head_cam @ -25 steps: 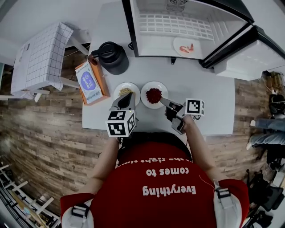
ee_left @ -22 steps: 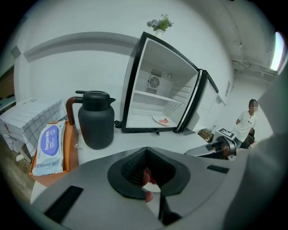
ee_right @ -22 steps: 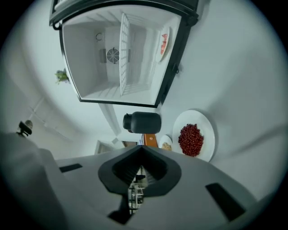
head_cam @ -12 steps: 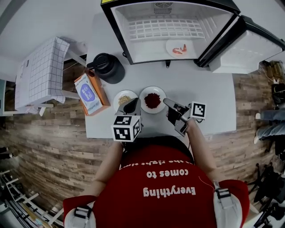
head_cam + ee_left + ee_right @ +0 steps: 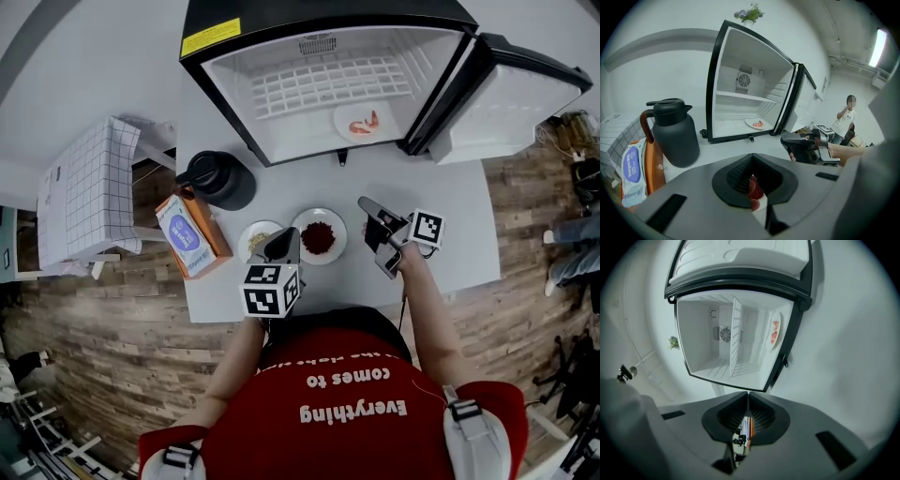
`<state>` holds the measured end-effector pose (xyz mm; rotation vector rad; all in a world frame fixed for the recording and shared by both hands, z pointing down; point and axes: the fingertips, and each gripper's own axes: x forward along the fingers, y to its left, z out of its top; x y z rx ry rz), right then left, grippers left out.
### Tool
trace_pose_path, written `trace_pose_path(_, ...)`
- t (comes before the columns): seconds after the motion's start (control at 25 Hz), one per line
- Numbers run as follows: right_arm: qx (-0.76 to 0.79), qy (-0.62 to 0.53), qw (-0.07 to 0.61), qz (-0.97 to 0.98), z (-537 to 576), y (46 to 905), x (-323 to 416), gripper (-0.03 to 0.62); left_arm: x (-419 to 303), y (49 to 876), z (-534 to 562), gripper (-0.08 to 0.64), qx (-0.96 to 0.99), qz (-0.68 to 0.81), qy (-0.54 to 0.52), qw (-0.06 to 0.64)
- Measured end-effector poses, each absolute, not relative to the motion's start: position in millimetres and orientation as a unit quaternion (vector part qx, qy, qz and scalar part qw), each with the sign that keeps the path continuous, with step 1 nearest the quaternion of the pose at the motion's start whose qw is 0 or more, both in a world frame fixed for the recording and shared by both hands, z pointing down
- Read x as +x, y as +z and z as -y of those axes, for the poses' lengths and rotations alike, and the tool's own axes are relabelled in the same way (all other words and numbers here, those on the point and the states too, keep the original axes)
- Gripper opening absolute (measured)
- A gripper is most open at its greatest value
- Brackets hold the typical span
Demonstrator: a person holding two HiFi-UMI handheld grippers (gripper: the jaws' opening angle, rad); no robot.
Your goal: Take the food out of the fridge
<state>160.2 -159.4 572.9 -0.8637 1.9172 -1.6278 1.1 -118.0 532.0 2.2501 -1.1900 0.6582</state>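
Fingers (image 5: 732,180) of my left gripper (image 5: 281,240) meet at the tips and grip nothing. Through the hollow behind them I see only a sliver of red food. The gripper hangs over the tabletop (image 5: 441,187), its tip above the gap between the plate of red food (image 5: 298,234) and the smaller plate of beige food (image 5: 246,242). My right gripper (image 5: 366,203) is closed too, its fingers (image 5: 764,420) pressed together and empty. It is held above the tabletop to the right of the red food and aimed at the open fridge (image 5: 328,17).

The food left inside is a plate of shrimp (image 5: 343,120). It sits on the fridge floor at the right side, next to the hinge of the open door (image 5: 506,103).

Head view alone gives me the layout. Both plates lie side by side at the front of the tabletop, with a black jug (image 5: 223,178) and an orange box (image 5: 192,234) to their left. Left gripper view adds what the head view hides: a plant (image 5: 749,13) on top of the fridge, and a person (image 5: 846,115) standing off beyond my right gripper. Right gripper view is rolled on its side, so the fridge fills it with the door at the top and the plate of shrimp seen nearly edge-on.
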Motion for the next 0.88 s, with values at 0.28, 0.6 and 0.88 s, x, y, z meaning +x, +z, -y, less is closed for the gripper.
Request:
trace_pose_path(0.28,-0.4,-0.611,0.268,-0.628,212,602,205,0.071,16,541,126,0.006,0.831,0.42,0.249,0.266)
trace_pose_path(0.6,-0.451,-0.613,0.309,-0.571,263,620,237,0.127,25,558,129,0.006,0.829,0.403,0.263,0.286)
trace_pose_path(0.88,-0.485,-0.614,0.336,-0.524,305,640,254,0.127,21,566,137,0.006,0.822,0.406,0.273,0.292)
